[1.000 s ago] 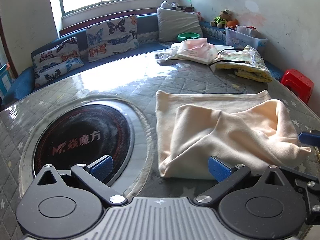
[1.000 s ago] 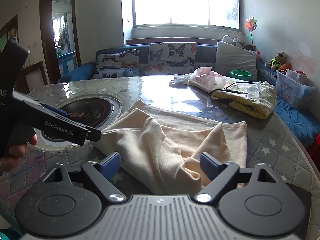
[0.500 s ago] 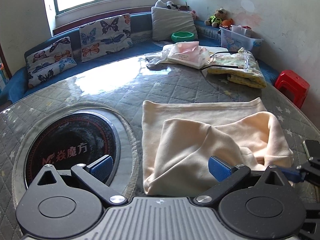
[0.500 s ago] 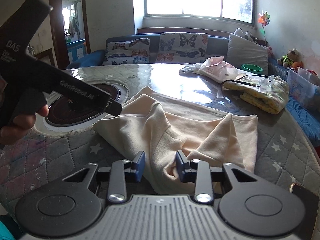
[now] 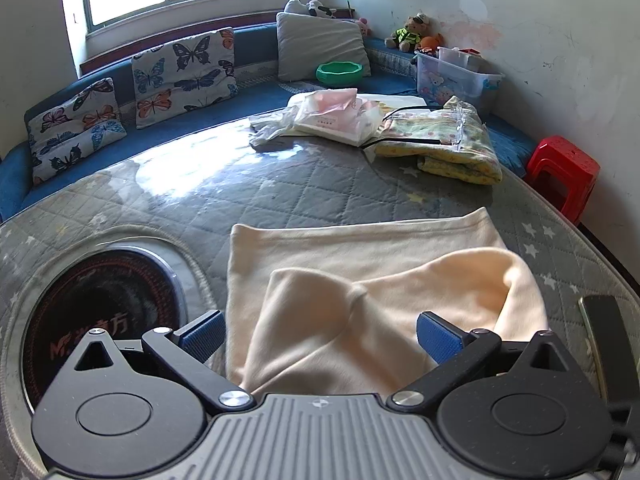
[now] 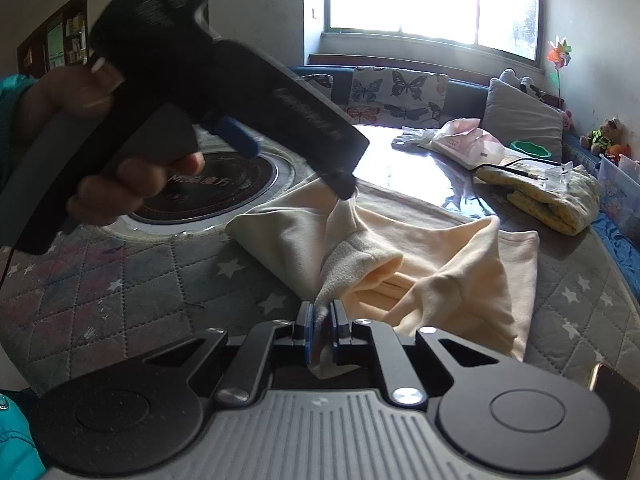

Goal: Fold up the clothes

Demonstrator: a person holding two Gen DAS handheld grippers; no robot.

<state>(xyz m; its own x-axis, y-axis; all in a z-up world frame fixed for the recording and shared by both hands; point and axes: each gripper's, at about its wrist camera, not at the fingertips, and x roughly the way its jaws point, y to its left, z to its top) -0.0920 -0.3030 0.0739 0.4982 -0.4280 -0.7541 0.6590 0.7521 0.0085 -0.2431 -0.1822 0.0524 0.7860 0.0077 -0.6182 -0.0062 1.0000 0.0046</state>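
Left claw [image 5: 318, 334] was wide open, blue pads [image 5: 438, 338] spread to either side of the cream garment [image 5: 360, 276], nothing pinched. Right claw [image 6: 321, 326] was clamped tight on a cuff-like edge of the cream garment, fabric squeezed between the pads and lifted off the tabletop [image 5: 248, 188].

In the left wrist view, the garment lay at center to 3 o'clock on the grey quilted tabletop, a flat layer underneath w/ a bunched, folded-over layer on top, nearest the claw. Round black cooktop inset [image 5: 100, 316] sat at 9 o'clock, just beside the garment's left edge.

Right wrist view: garment ran from the claw at 6 o'clock up toward center and 3 o'clock, w/ a raised ridge of cloth between. Left hand [image 6: 108, 148] w/ its black handle filled the 10 o'clock area; the tool's tip sat at or just above the garment's far fold. Can't tell if touching, it's blurred.

Far end of tabletop, 12 to 2 o'clock in the left view: pink-white plastic packet [image 5: 332, 114] beside a folded yellow patterned cloth [image 5: 444, 144], apart from the cream garment. Beyond them, a blue bench w/ butterfly cushions [image 5: 182, 74], grey pillow [image 5: 320, 46], green bowl [image 5: 339, 72]. Red stool [image 5: 560, 172] at 3 o'clock off the tabletop edge.
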